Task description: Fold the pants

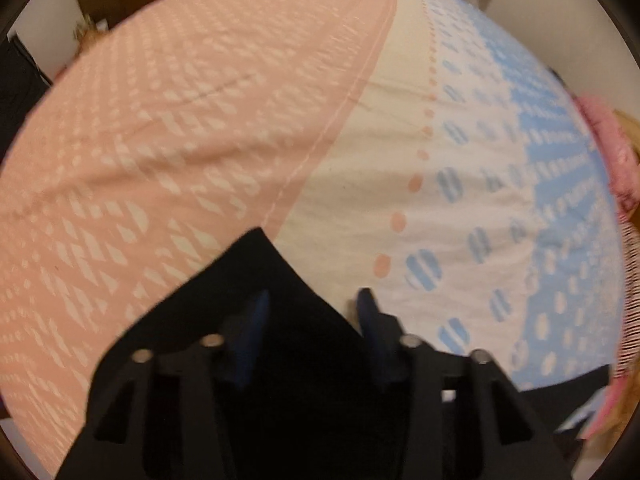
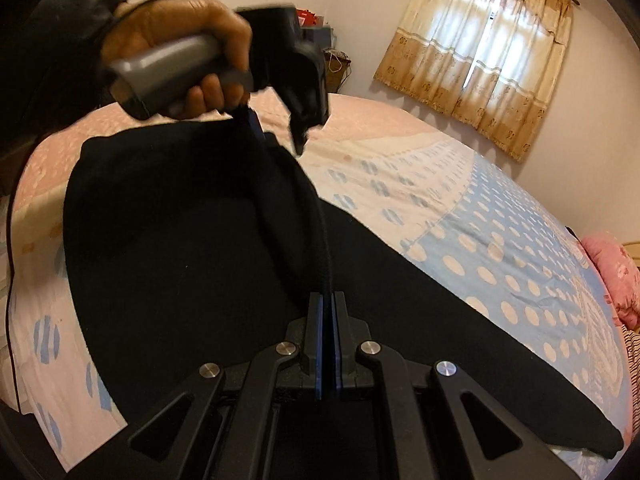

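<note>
One pair of black pants lies on one bed with a pink, white and blue spotted sheet. There are two grippers. The right gripper has its jaws squeezed together on a raised fold of the pants. The left gripper (one hand holds it) has its jaws partly open, cloth between them, not pinched. One pink pillow sits by the bed's edge.

Black pants; bedsheet pink with white dashes, cream band, blue with white dots; pink pillow.
</note>
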